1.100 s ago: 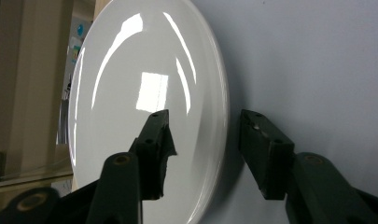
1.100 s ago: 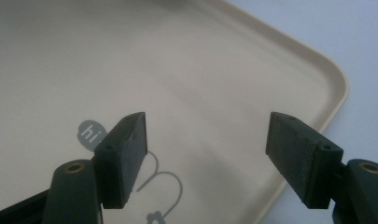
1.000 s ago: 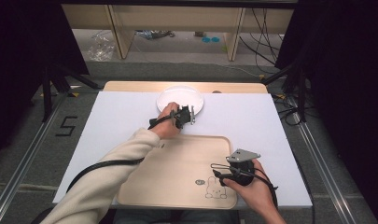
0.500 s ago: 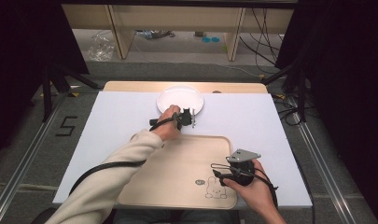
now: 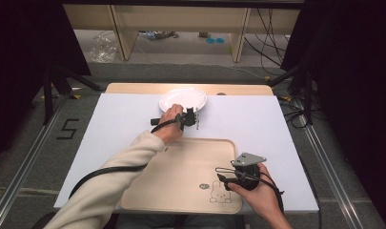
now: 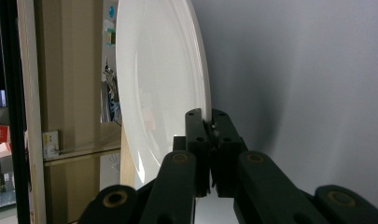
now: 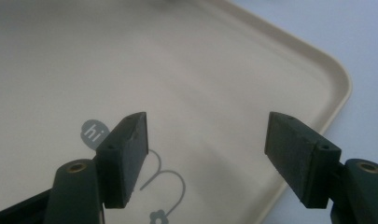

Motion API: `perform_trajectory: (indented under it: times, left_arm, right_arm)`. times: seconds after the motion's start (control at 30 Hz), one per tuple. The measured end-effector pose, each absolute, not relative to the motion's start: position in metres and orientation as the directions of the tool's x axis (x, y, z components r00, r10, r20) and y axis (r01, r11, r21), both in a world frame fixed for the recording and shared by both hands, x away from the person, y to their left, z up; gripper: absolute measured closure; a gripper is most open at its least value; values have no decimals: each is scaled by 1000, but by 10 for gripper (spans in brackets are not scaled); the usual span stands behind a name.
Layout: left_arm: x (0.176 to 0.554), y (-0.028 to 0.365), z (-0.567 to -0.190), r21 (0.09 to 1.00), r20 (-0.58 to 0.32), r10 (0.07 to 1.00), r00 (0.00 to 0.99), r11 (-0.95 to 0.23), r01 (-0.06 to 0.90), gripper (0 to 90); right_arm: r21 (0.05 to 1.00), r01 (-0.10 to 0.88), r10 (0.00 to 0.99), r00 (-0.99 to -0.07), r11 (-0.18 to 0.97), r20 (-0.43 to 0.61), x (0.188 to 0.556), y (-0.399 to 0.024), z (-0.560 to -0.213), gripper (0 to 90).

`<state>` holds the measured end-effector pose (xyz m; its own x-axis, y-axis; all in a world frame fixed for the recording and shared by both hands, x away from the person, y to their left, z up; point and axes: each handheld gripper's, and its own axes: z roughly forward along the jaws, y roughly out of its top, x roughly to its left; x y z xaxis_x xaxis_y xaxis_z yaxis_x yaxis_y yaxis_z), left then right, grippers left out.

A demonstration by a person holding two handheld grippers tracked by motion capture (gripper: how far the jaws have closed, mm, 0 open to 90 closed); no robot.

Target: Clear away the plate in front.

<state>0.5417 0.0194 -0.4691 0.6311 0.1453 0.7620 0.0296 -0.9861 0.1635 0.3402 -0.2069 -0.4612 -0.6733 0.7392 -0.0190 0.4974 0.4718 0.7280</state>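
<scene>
From the high view, the left gripper [image 5: 192, 119] reaches across the white table cover [image 5: 114, 129] to the near rim of a white plate [image 5: 182, 98], which sits at the far edge of the cover, close to the wooden table edge [image 5: 133, 88]. The beige tray [image 5: 181, 167] lies nearer the person, with bare cover on both sides. The right gripper [image 5: 224, 172] hovers over the tray's near right corner, by a printed rabbit [image 5: 219, 193].

In the left gripper view, the jaws have just been closing and now pinch the plate's [image 6: 158, 84] thin rim between them.

In the right gripper view, the jaws stand spread apart above the tray's [image 7: 214, 70] rounded corner, nothing between them.
</scene>
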Motion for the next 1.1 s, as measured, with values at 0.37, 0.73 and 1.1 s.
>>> perform_trajectory:
  times: [0.37, 0.73, 1.1]
  left_arm:
    - [540, 20, -465, 180, 769, 154, 621, -983, 22, 873]
    - [533, 21, -462, 184, 779, 151, 608, -983, 8, 869]
    - [522, 22, -447, 206, 802, 155, 577, -978, -24, 872]
  right_arm:
    - [727, 500, 740, -672, 471, -17, 340, -207, -461, 312]
    - [730, 498, 742, -671, 469, -18, 340, -207, -461, 312]
    - [747, 470, 738, -674, 470, -41, 341, -208, -460, 307]
